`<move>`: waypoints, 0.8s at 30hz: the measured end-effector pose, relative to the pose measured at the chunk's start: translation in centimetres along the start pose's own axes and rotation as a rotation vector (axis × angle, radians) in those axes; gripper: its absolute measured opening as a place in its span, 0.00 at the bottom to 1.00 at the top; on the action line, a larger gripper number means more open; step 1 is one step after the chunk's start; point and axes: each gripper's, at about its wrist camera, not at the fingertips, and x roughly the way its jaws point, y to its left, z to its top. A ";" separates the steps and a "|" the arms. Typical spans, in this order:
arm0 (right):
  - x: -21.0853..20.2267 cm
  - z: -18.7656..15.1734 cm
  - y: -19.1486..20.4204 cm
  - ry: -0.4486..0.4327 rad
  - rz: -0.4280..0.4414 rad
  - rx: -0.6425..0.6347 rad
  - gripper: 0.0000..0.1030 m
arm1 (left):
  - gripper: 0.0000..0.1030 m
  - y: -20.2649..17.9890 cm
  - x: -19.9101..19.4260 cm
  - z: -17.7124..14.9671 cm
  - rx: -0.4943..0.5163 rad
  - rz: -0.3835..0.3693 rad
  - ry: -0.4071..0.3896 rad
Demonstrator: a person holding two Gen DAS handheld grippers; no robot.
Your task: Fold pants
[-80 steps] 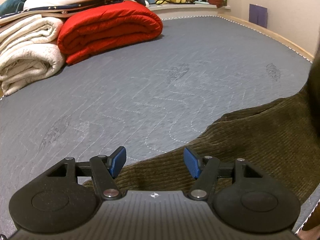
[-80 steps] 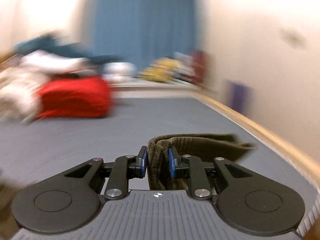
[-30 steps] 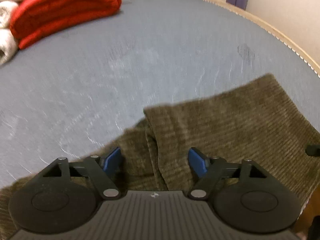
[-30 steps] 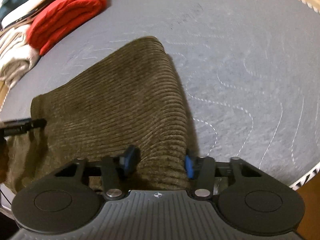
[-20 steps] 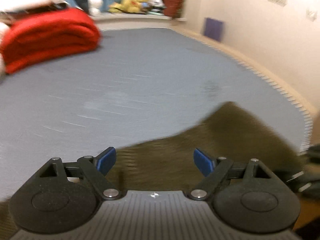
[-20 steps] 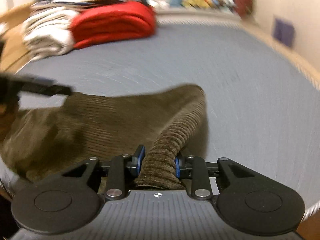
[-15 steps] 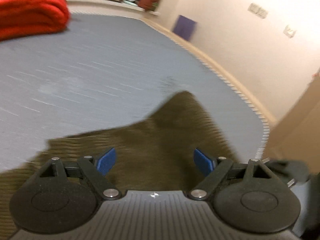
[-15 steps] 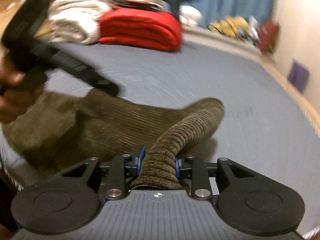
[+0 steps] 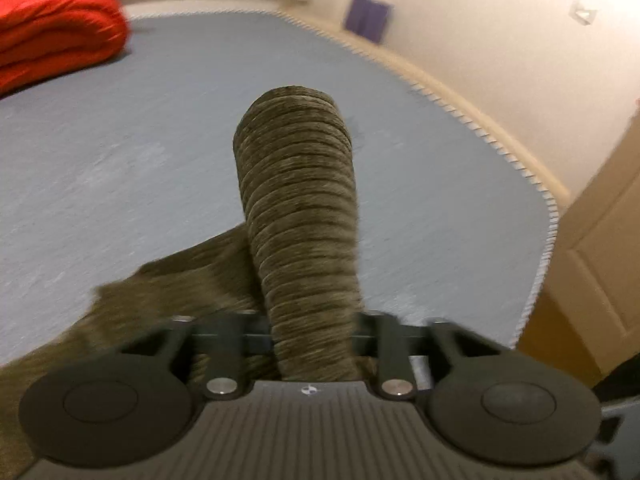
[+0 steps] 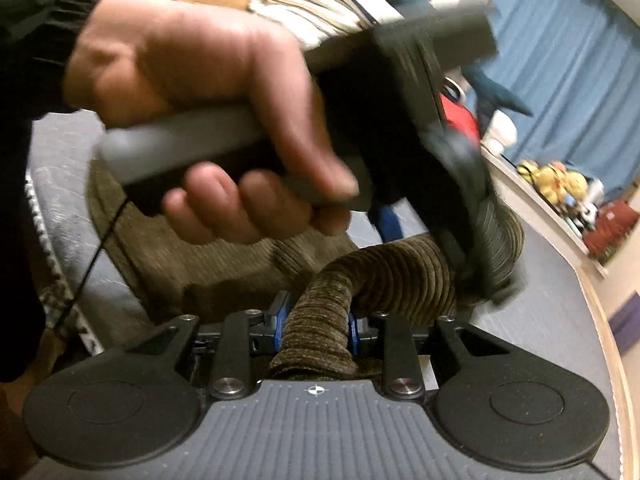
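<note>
Left claw (image 9: 314, 334) pinching a bunched fold of the brown corduroy pants (image 9: 298, 208); fabric rises as a ribbed column straight ahead of it, above the grey mattress (image 9: 120, 152). Right claw (image 10: 316, 326) clamped on another bunch, just below the person's left hand (image 10: 208, 120). Rest of pants lie on the mattress behind.

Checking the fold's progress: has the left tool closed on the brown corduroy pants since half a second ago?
Yes. The left tool, open then, now grips the brown corduroy pants, which rise above the grey mattress.
</note>
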 end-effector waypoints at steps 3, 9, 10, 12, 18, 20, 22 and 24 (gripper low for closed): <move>0.3 0.9 -0.1 0.007 0.062 0.015 0.34 | 0.21 2.7 -1.2 -1.1 -0.045 -0.004 0.002; -2.0 3.7 -5.9 -0.125 0.447 0.338 0.61 | 0.21 10.5 -6.1 -4.4 -0.176 0.060 -0.004; -2.2 3.9 -6.9 -0.152 0.480 0.387 0.73 | 0.21 12.0 -7.0 -5.0 -0.204 0.076 -0.004; -1.8 4.3 -9.0 -0.189 0.498 0.482 0.80 | 0.21 14.9 -9.2 -6.5 -0.261 0.123 -0.019; 5.8 4.0 -10.9 -0.016 0.439 0.684 0.79 | 0.21 22.1 -15.7 -10.3 -0.416 0.285 -0.072; 8.9 3.5 -10.6 0.064 0.425 0.758 0.79 | 0.24 24.2 -16.7 -11.5 -0.459 0.331 -0.042; 11.3 3.1 -9.9 0.129 0.433 0.809 0.80 | 0.54 25.9 -16.7 -12.7 -0.516 0.345 -0.006; 13.5 3.2 -8.6 0.179 0.464 0.832 0.80 | 0.89 27.3 -16.6 -13.4 -0.555 0.381 0.013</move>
